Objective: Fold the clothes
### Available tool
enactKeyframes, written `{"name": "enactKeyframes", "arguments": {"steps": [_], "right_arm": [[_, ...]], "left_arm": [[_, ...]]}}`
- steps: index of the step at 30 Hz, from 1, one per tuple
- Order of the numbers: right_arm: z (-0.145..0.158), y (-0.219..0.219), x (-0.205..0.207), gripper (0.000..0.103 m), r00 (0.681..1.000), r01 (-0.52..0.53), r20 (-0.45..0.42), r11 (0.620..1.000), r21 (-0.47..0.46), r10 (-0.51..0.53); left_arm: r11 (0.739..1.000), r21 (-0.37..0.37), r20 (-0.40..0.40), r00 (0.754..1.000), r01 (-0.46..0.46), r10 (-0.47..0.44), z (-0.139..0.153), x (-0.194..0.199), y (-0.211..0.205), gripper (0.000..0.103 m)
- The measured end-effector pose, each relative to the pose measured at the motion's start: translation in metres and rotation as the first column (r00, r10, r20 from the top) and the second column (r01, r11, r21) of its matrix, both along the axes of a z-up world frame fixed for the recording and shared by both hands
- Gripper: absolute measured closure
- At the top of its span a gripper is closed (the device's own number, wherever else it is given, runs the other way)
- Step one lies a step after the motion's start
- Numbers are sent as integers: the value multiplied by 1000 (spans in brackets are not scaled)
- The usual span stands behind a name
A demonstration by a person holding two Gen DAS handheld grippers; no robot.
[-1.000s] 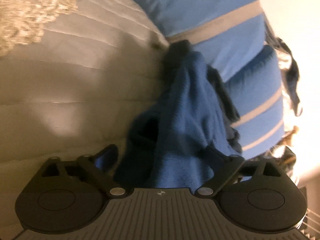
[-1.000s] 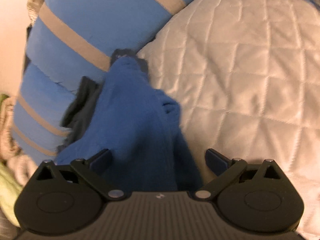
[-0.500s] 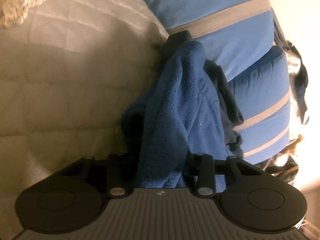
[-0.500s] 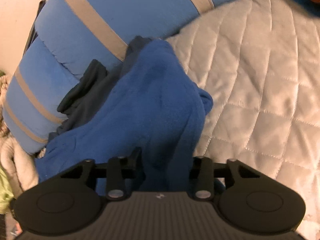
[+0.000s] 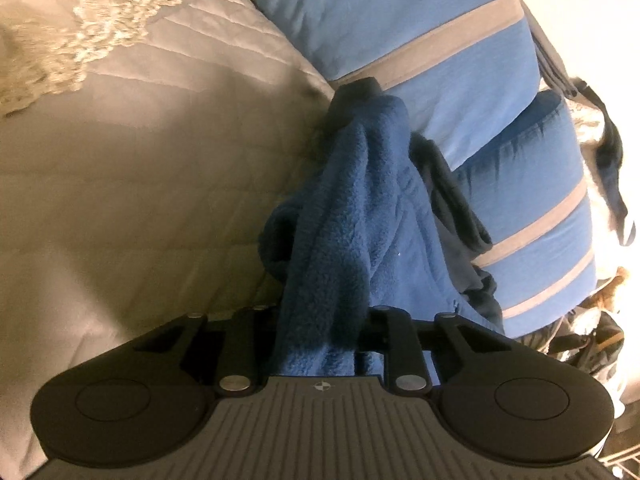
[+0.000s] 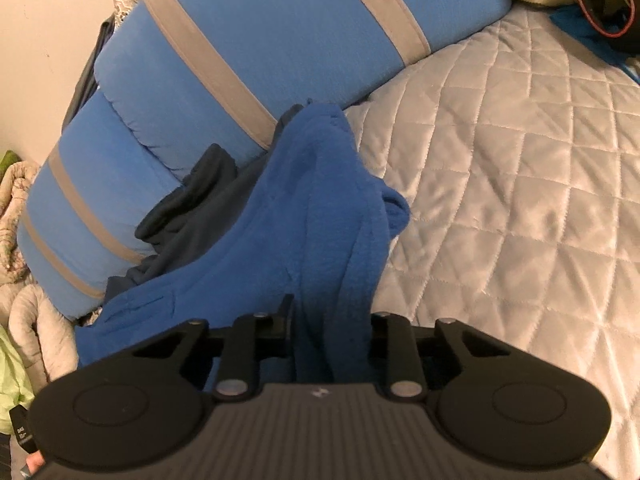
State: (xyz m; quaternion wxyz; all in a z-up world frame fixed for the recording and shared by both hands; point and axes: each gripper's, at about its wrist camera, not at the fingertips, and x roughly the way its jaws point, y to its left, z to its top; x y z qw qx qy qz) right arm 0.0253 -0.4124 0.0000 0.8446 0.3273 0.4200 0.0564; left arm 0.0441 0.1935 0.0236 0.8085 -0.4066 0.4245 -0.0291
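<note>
You are working over a bed (image 6: 520,184) covered in a pale quilt stitched in diamonds; in the left wrist view the same quilt (image 5: 140,200) looks beige, with a lace-trimmed piece (image 5: 72,40) lying toward the upper left. Along the bed's far side lies a big rolled blue bedroll with grey stripes (image 6: 248,40), which also fills the upper right of the left view (image 5: 400,32).

The blue fleece garment (image 6: 304,216) lies bunched on the quilt right against that bedroll, and it rises in a ridge toward both of your cameras. A darker navy cloth (image 6: 192,200) is tucked between the fleece and the bedroll.

Your left tongs (image 5: 320,320) have just been closing, and they now pinch a thick fold of the fleece (image 5: 352,220) between narrow jaws; the cloth fills the gap and runs up from the bed into the grip. Your right tongs (image 6: 330,328) have just been closing too, and they clamp another fold of the same garment, again with the jaws drawn in tight on the fabric.

At the left edge of the right view you can see a grey puffy cloth (image 6: 28,312) and a bit of pale green fabric (image 6: 10,376). In its top right corner lie a dark bag with a red cord (image 6: 608,0) and a scrap of teal cloth (image 6: 580,28).
</note>
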Motion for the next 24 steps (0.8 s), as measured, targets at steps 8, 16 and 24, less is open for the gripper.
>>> {"name": "enactKeyframes", "arguments": {"steps": [8, 16, 24], "right_arm": [[3, -11, -61, 87, 998, -12, -58, 999, 38, 14], [-10, -27, -124, 88, 989, -43, -134, 992, 121, 59], [7, -20, -123, 20, 997, -26, -76, 999, -26, 24]], "left_arm": [[999, 41, -58, 998, 22, -20, 4, -59, -2, 82], [995, 59, -106, 992, 76, -69, 4, -105, 1, 78], [982, 175, -65, 996, 73, -62, 24, -102, 1, 49]]}}
